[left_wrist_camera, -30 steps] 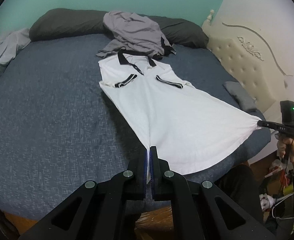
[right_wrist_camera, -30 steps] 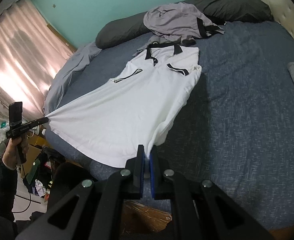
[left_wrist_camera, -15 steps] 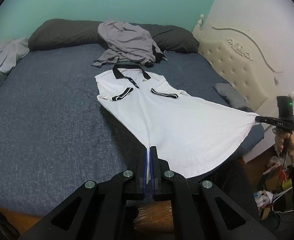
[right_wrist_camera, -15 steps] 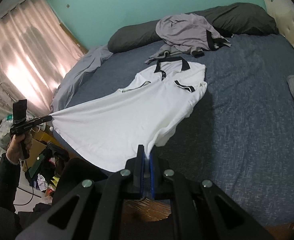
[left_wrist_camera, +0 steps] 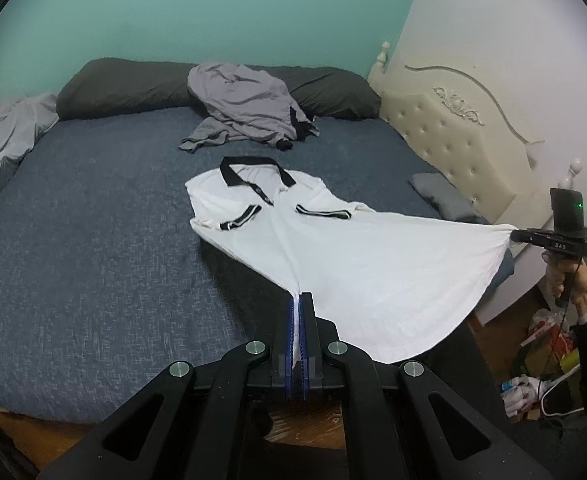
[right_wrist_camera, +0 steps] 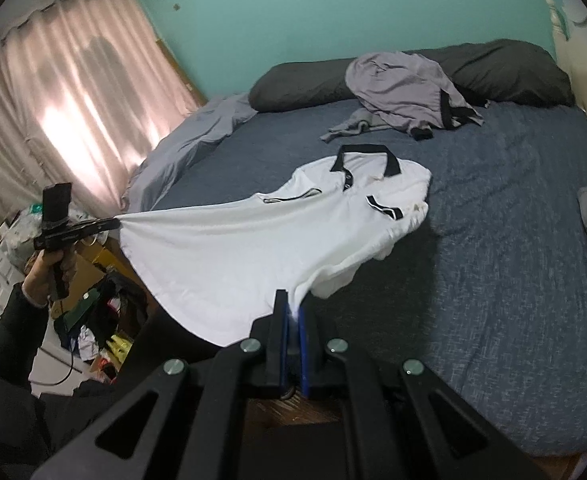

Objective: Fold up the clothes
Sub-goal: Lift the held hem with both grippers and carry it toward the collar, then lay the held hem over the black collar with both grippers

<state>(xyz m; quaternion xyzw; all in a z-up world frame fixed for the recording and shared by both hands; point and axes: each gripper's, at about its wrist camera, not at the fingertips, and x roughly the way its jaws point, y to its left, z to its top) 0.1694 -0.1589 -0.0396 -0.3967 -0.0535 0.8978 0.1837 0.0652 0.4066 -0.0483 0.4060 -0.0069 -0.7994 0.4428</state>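
A white polo dress with a black collar lies collar-end on the blue bed, its hem stretched out off the bed's near edge. My left gripper is shut on one hem corner. My right gripper is shut on the other hem corner; it also shows in the left wrist view. The dress also shows in the right wrist view, pulled taut between the two grippers, with my left gripper at the far left.
A crumpled grey garment lies near the dark pillows. A folded grey item sits by the cream headboard. A grey blanket is at the bed's side. Clutter lies on the floor.
Both grippers have pulled back and up with the hem, dragging the dress toward the bed's near edge and lifting the skirt off the mattress.
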